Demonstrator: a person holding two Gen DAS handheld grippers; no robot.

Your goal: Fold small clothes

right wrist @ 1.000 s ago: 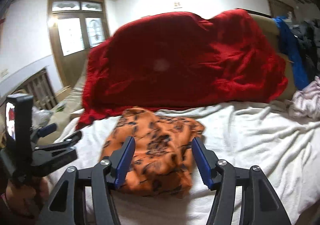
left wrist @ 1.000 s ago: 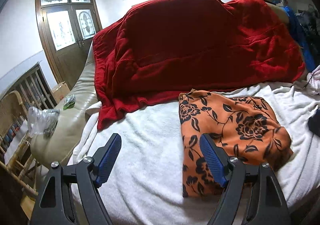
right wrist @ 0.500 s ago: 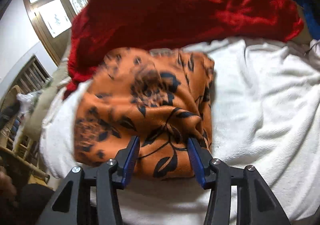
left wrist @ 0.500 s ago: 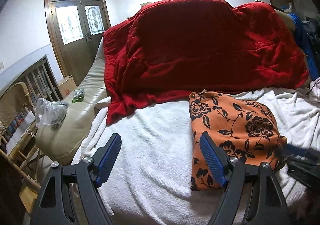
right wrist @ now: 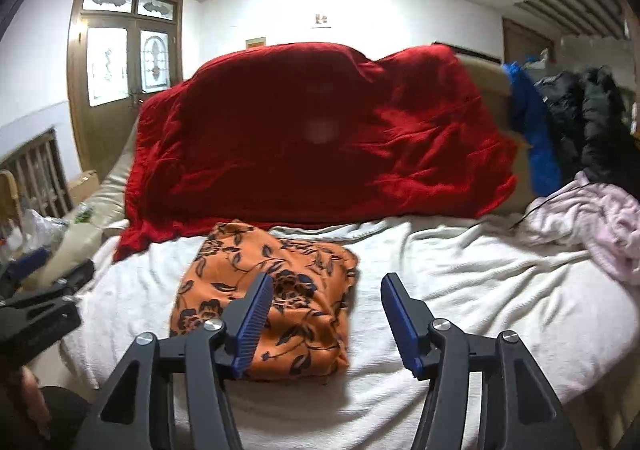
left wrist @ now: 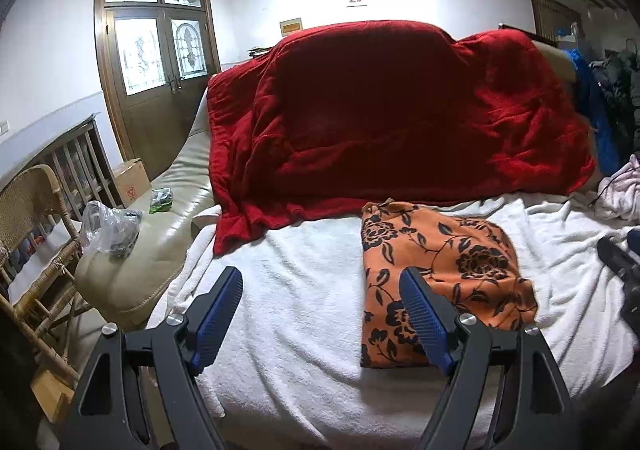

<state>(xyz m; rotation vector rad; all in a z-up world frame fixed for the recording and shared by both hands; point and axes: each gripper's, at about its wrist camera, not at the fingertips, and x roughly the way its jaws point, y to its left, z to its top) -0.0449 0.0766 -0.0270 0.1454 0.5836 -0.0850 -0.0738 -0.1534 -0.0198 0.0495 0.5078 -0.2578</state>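
Right tongs pulled back off orange floral garment, just reopening, empty. Left tongs wide, empty. Fold apparently finished; next: set aside, fetch pink garment.

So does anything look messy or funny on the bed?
A bit. The orange flowered cloth is folded, but its near right corner bunches up instead of lying flat. The pink cloth at the right edge of the white blanket is a crumpled heap, not folded.

A home living room: leather sofa under a red blanket, wooden glazed door
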